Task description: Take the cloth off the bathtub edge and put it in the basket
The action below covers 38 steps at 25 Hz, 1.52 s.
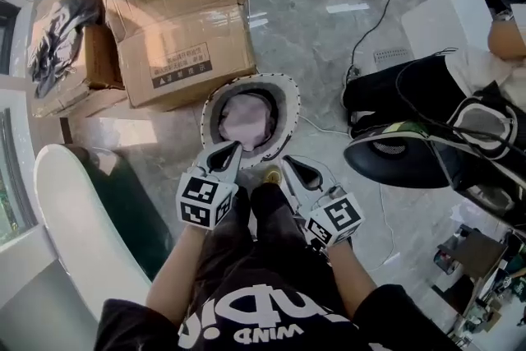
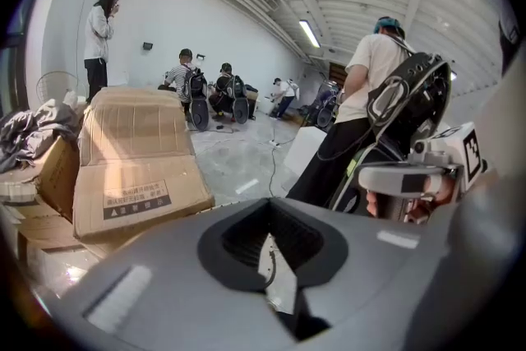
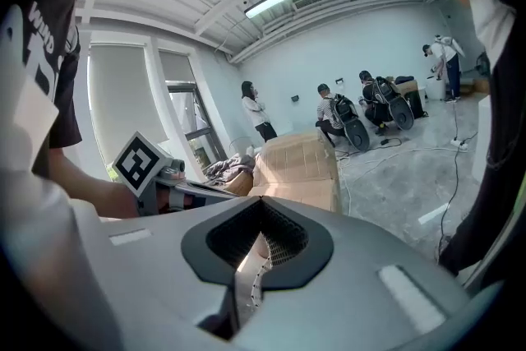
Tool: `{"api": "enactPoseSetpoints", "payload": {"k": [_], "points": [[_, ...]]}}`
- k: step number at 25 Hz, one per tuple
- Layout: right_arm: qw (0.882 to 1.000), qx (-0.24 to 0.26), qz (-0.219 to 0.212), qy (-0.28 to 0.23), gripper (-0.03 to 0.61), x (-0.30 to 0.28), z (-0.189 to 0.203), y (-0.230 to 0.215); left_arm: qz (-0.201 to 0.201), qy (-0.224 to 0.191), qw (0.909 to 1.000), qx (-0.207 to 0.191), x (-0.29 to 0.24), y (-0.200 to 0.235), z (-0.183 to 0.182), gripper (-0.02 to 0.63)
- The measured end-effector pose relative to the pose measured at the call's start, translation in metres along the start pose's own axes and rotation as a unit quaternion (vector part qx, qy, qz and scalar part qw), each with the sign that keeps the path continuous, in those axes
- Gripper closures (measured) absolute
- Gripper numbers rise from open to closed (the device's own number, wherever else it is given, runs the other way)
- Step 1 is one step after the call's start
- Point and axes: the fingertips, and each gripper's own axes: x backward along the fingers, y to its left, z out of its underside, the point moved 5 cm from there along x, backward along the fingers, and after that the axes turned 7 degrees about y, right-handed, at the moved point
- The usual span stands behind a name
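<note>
Concrete floor (image 1: 329, 45): pink cloth (image 1: 246, 121) sits inside the basket (image 1: 292, 107), bathtub (image 1: 74, 210) left of it partly hidden. Left gripper (image 1: 235, 146) and right gripper (image 1: 288, 161) hover by the basket, both pressed together, empty; only gripper views show distant people (image 2: 185, 82).

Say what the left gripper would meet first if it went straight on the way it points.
Probably the basket holding the pink cloth, just ahead of the left gripper; depth is unclear, so it might pass over.

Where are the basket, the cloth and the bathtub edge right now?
basket (image 1: 290, 106): head view, right side of its white rim.
cloth (image 1: 246, 123): head view, middle of the pink bundle inside the basket.
bathtub edge (image 1: 78, 218): head view, white rim at lower left.
</note>
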Motion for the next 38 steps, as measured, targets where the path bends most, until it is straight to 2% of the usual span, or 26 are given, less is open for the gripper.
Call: {"api": "enactPoseSetpoints", "payload": {"k": [4,15,24,31,35,38], "points": [[1.0,-0.001,-0.004,-0.016,0.569,0.016,-0.014,0.011,0.005,-0.011,0.9999,0.0,0.028,-0.015,-0.015,0.615],[0.999,0.025,-0.019,-0.041,0.569,0.041,-0.044,0.048,0.055,-0.048,0.9971,-0.023,0.085,-0.06,-0.044,0.617],[0.996,0.056,-0.028,-0.058,0.569,0.043,-0.062,0.061,0.057,-0.09,0.9931,-0.049,0.113,-0.062,-0.061,0.617],[0.991,0.09,-0.031,-0.091,0.569,0.06,-0.085,0.067,0.079,-0.166,0.9775,-0.105,0.148,-0.076,-0.085,0.617],[0.986,0.122,-0.03,-0.106,0.569,0.079,-0.099,0.075,0.074,-0.202,0.9674,-0.135,0.172,-0.077,-0.091,0.617],[0.983,0.138,-0.03,-0.117,0.569,0.089,-0.107,0.077,0.066,-0.229,0.9616,-0.137,0.185,-0.074,-0.092,0.617]]}}
